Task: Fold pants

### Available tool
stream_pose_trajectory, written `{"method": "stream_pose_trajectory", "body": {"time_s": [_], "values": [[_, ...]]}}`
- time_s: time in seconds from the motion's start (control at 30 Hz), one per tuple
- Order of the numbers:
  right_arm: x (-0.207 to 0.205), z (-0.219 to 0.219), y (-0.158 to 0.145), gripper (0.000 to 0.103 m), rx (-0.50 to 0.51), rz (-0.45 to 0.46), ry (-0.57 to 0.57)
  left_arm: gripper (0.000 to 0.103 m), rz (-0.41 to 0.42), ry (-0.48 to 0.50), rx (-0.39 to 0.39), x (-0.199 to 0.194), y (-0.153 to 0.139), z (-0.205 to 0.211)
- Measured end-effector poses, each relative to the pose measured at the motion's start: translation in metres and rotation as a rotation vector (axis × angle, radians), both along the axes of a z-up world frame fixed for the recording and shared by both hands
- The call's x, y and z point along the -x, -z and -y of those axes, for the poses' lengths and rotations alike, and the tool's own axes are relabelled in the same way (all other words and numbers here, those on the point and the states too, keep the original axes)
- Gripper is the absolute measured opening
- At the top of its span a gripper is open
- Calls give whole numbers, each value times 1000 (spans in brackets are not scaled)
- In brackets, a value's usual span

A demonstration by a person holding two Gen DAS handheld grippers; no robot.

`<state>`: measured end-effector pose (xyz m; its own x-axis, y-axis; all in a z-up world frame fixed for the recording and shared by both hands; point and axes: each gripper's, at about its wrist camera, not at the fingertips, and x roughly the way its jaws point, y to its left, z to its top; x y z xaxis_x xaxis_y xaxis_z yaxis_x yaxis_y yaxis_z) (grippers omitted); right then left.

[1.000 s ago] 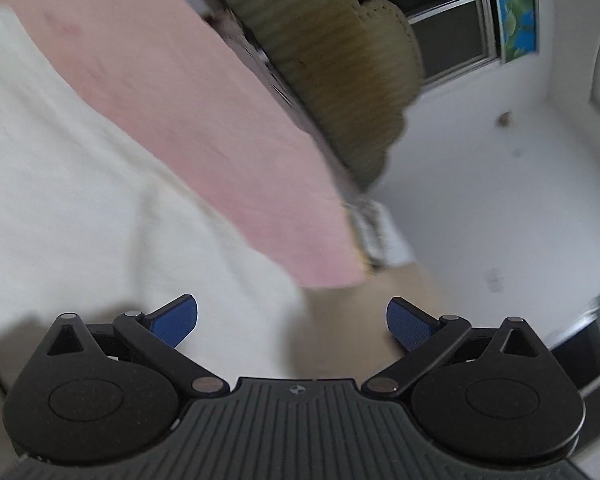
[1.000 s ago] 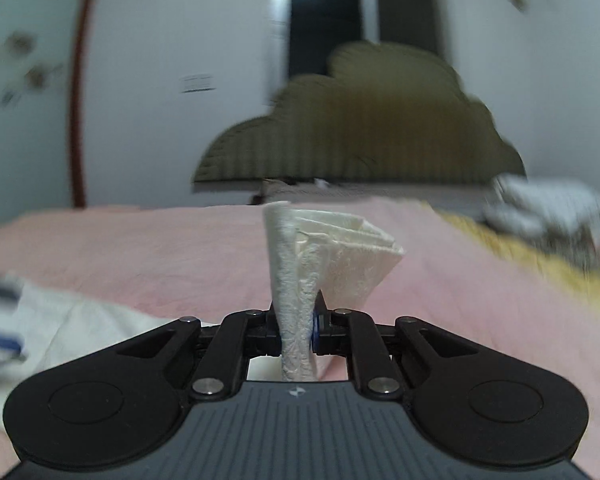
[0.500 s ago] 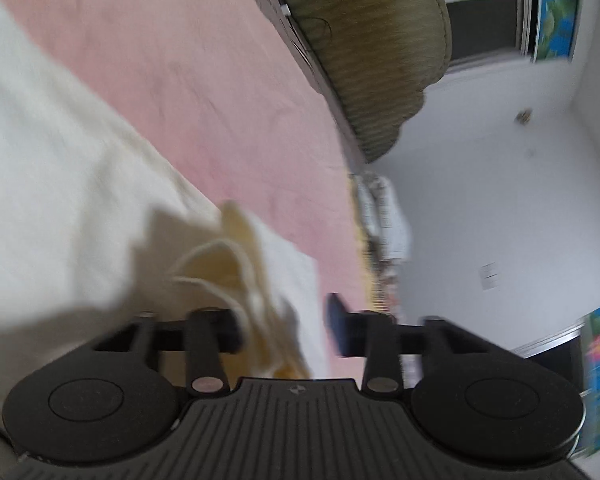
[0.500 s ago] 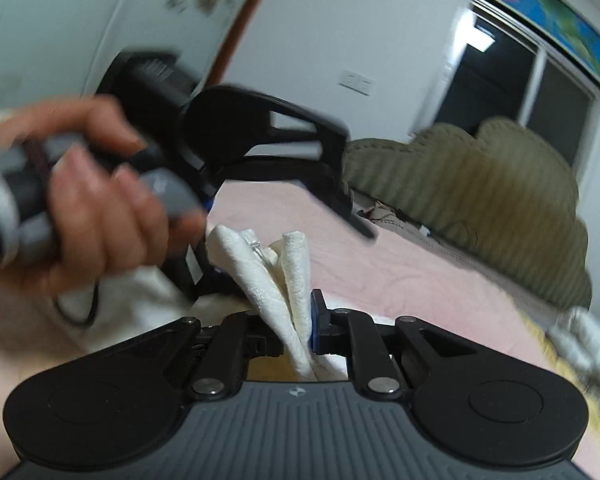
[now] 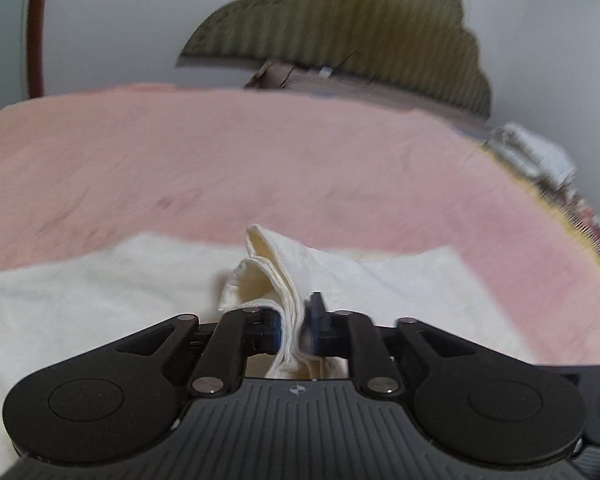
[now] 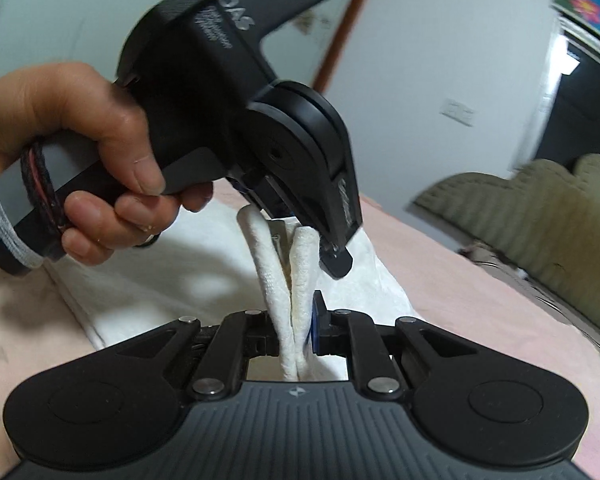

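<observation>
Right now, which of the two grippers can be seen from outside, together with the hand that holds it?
The left gripper: the right wrist view shows its body and the hand holding it.

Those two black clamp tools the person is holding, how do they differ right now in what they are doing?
The left gripper pinches a thin, flat fold of the white pants; the right gripper pinches two thick rolled edges. In the right wrist view, the left gripper shows from outside, tilted down and gripped by a bare hand; the right gripper shows only its fingers. Both are shut on the same pants above the pink bedspread.
</observation>
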<state>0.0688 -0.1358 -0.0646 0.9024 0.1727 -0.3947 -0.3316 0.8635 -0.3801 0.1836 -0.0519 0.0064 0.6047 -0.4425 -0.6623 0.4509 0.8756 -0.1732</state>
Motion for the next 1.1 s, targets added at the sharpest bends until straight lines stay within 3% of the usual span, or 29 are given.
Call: {"method": "stream_pose_trajectory", "body": {"time_s": [0.07,0.13,0.2,0.3,0.4,0.43,0.47,0.57,0.7,0.77,0.9,1.0,1.1], "values": [[-14,-11,8,12,13,-65,-18,43,-24,-18,-56,-1,15,-12],[-24,-19,20,14,53,-138,-21,64,19,-47,-76,5,18,-22],[-19,-22,23,15,93,-112,-17,75,91,-118,-102,12,12,-38],[-9,-19,15,22,99,-121,-57,77,152,-249,-141,13,5,-59],[1,0,-4,40,-27,-136,-105,77,144,-287,-173,11,0,-63],[4,9,-10,52,-78,-129,-114,77,141,-279,-182,12,0,-61],[7,17,-15,58,-127,-117,-120,77,145,-267,-194,13,0,-58],[2,39,-23,58,-235,-105,-78,78,180,-229,-269,18,4,-43],[-27,47,-12,58,-277,-168,72,84,210,-205,-398,17,20,-29],[-41,48,3,58,-268,-268,95,86,214,-225,-399,16,22,-28],[-38,49,10,58,-270,-228,101,89,198,-248,-380,16,22,-35],[-35,48,18,75,-257,-203,146,93,189,-273,-366,15,22,-36],[-45,48,24,79,-258,-203,155,98,199,-294,-370,16,25,-36]]}}
